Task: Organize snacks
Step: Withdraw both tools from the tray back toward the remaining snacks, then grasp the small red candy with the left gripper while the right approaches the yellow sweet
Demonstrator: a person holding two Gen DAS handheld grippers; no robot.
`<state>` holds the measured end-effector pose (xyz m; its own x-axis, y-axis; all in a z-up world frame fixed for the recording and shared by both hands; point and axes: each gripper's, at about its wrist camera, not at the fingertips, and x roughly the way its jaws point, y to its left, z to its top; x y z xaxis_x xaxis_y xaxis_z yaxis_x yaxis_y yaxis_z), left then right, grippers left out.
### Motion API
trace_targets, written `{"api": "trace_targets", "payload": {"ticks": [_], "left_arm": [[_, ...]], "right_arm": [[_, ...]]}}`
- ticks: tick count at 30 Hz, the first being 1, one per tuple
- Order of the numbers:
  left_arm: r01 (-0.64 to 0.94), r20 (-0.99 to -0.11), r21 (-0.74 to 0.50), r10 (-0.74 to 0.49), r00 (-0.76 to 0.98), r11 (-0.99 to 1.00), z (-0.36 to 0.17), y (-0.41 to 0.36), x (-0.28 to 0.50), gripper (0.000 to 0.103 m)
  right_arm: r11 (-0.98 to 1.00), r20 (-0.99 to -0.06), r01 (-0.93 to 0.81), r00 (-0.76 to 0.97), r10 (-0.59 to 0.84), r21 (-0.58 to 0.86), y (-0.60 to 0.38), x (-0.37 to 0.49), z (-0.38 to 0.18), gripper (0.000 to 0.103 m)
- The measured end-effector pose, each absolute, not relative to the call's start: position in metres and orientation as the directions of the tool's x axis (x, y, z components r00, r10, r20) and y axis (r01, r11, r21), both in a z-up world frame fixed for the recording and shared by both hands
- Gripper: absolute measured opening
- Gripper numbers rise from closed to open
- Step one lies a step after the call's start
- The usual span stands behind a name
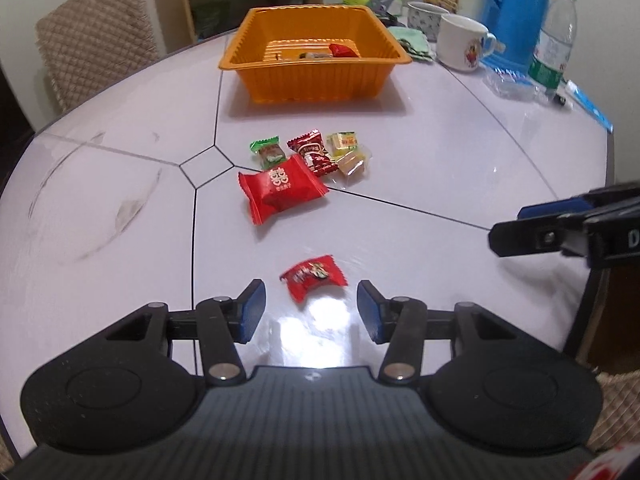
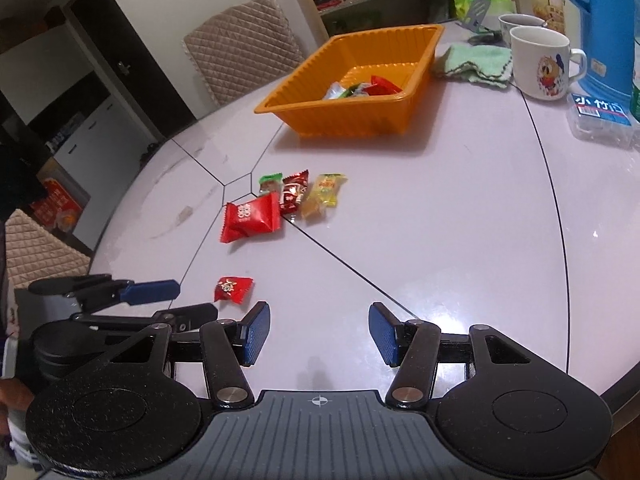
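Observation:
A small red candy [image 1: 314, 282] lies on the white table just ahead of my left gripper [image 1: 310, 300]. That gripper is open, and its blue pads stand apart on either side of the candy without touching it. Farther on lies a cluster: a big red packet [image 1: 280, 190], a green candy [image 1: 268, 152], a dark red candy [image 1: 312, 152] and a yellow candy [image 1: 346, 152]. The orange tray [image 1: 316, 64] behind them holds a few snacks. My right gripper [image 2: 318, 316] is open over bare table, right of the small red candy [image 2: 233, 289] and of the left gripper [image 2: 176, 302].
Two mugs [image 2: 540, 64], a green cloth [image 2: 476, 62], a blue jug [image 2: 600, 20], a water bottle [image 1: 554, 40] and a clear plastic box [image 2: 600, 120] crowd the far right. Padded chairs [image 2: 240, 52] stand along the table's far left edge.

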<state>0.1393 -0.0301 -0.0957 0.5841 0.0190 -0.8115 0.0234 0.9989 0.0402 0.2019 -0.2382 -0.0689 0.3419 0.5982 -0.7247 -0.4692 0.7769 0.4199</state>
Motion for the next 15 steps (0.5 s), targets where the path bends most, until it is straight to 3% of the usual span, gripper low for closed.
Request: {"api": "trace_targets", "payload": {"ticks": [15], "left_arm": [[0.231, -0.831, 0.058, -0.082, 0.550, 0.971, -0.119, -0.017, 0.165, 0.038]], "right_arm": [[0.814, -0.755, -0.411, 0.348, 0.555, 0.409, -0.224, 0.226, -0.077, 0.055]]}}
